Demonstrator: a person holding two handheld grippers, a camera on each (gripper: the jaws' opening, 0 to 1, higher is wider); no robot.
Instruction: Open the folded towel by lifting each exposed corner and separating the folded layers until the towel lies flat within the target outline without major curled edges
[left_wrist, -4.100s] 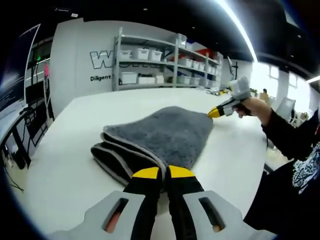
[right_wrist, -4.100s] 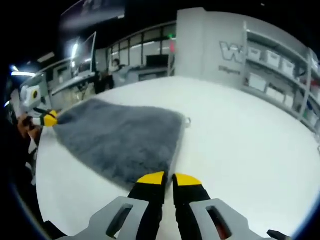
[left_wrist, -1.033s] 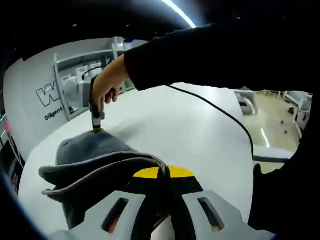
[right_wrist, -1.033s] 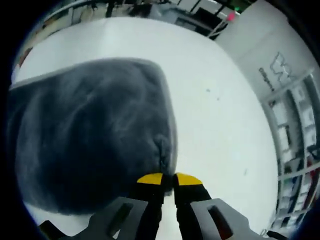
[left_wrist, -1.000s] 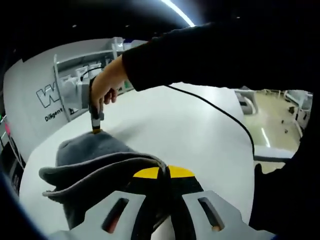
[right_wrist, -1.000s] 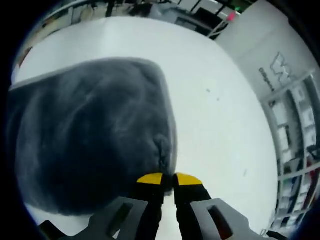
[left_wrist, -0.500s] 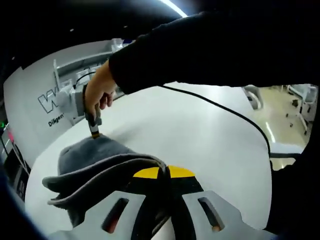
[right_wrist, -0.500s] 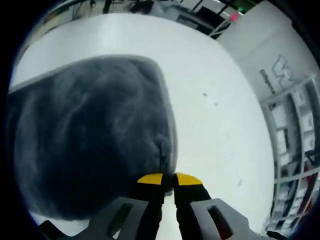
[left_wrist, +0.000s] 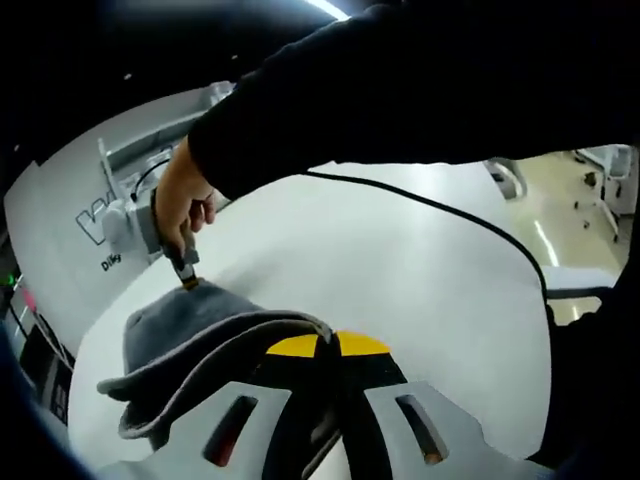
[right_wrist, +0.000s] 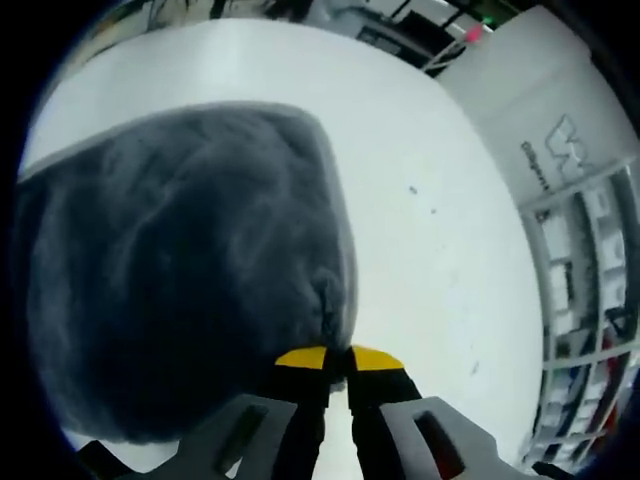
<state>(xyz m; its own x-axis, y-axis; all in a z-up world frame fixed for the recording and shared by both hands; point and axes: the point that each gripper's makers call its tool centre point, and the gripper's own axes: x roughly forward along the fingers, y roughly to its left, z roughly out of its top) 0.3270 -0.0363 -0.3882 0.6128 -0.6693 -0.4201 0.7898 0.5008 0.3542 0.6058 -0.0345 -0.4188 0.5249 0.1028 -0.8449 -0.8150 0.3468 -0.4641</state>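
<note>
Towel (right_wrist: 180, 270): dark grey, fluffy pile, with a lighter grey bound edge. Table (right_wrist: 430, 230): plain white. Left gripper (left_wrist: 327, 345) and right gripper (right_wrist: 338, 358): yellow tips on black jaws, pale grey bodies. Sleeve (left_wrist: 420, 90), at 12 o'clock: black. Cable (left_wrist: 440, 210): black.

Bright overhead light, heavy fisheye bend — that's what I'm getting on both feeds.
A ceiling light strip (left_wrist: 325, 8) glares white at the top of my left gripper view, and the glossy white tabletop (right_wrist: 420, 150) nearly washes out; the fluffy grey towel (right_wrist: 180, 270) reads soft and smeared — straight lines curve near the edges.
</note>
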